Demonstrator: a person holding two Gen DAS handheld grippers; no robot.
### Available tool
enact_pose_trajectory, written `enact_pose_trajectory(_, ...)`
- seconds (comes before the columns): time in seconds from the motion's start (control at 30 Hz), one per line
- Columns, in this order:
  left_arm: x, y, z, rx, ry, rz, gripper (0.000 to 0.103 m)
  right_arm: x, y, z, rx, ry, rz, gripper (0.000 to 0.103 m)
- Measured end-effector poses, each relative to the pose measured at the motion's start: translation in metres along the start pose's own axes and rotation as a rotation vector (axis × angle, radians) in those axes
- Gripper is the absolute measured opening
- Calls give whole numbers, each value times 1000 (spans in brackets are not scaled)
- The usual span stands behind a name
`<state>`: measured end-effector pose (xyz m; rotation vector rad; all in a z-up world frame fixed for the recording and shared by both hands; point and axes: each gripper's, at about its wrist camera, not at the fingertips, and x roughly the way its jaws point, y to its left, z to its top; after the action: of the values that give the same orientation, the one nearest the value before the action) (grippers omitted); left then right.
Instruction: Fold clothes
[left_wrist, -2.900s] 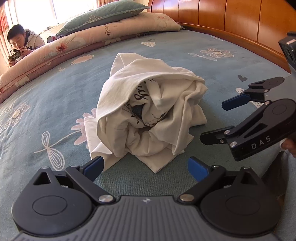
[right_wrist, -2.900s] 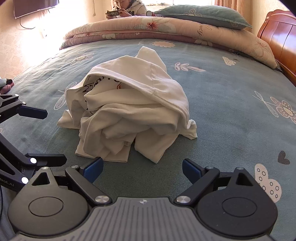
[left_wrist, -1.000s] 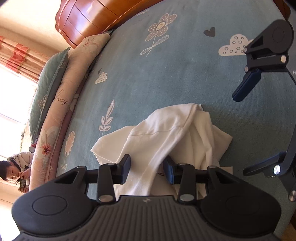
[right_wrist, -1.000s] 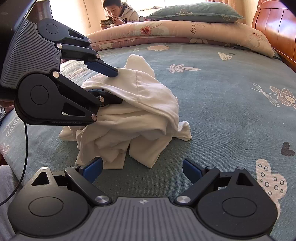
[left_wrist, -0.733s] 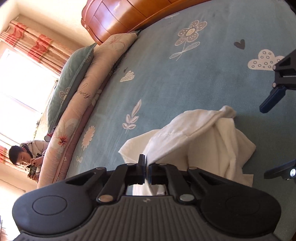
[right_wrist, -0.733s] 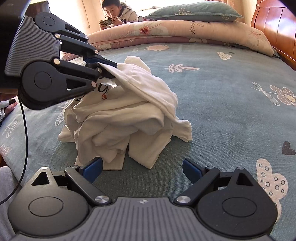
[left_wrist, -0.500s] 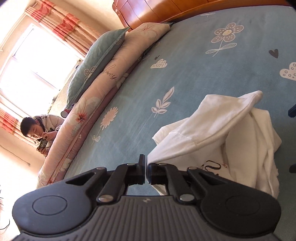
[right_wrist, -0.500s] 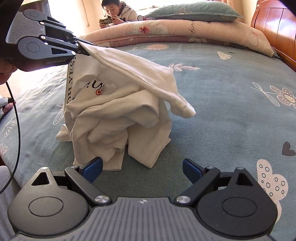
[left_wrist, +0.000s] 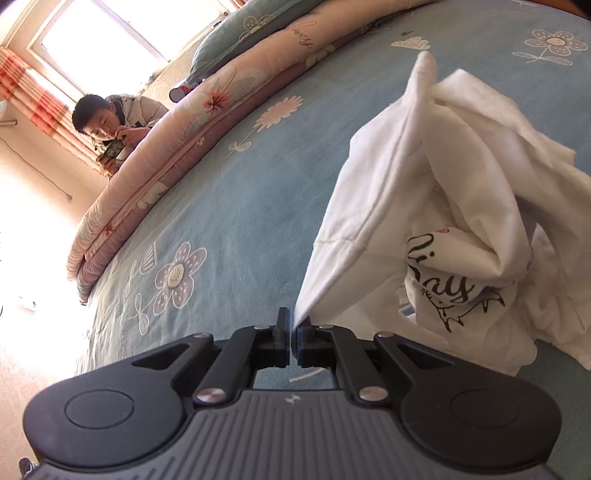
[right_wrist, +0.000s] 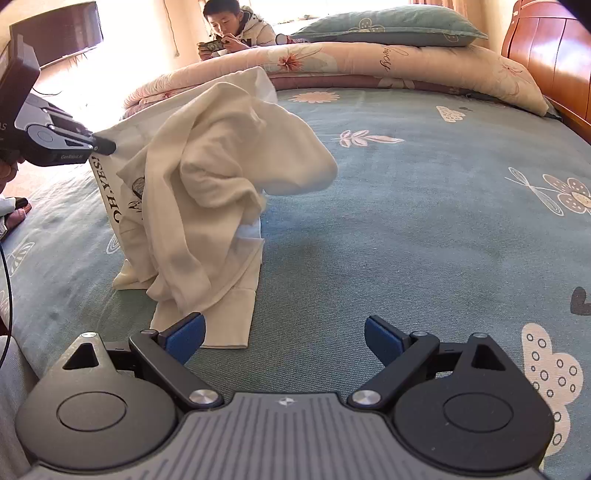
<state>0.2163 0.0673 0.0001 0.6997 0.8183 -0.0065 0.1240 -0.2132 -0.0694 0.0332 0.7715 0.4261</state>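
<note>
Left wrist view: the left gripper (left_wrist: 291, 332) is clamped tight on a hem corner of the white T-shirt (left_wrist: 443, 221), lifting it off the blue bedsheet (left_wrist: 240, 206). From the right wrist view the shirt hangs crumpled at left, lower end touching the sheet. The right gripper (right_wrist: 284, 336) is spread wide, holding nothing, near the shirt's bottom edge.

Your left gripper (right_wrist: 105, 146) is cut off by the right wrist view's left edge, its fingers (left_wrist: 282, 332) hide the pinched hem of the white shirt (left_wrist: 424, 206), and bunched folds cover most of the shirt's black print.
</note>
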Motion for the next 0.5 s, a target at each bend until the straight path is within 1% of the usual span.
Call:
enact_pose_trajectory(0.07,10,7,-13,-24,33,-5,4,0,1,-1,2,-14,5,96)
enact_pose_trajectory(0.17,29,12,-28,-73,88,-31,4,3,2,-1,8,-23,20,96)
enact_pose_trajectory(0.3,51,13,-43,-125,133,-67,4,9,3,-4,10,-23,22,95)
enact_pose_trajectory(0.4,60,14,-54,-177,141,-99,5,11,5,-4,11,-45,23,95)
enact_pose_trajectory(0.43,60,14,-57,-189,138,-108,10,11,6,-3,5,-59,24,95)
enact_pose_trajectory(0.5,53,16,-63,-201,98,-132,10,6,13,-1,-34,-101,32,95)
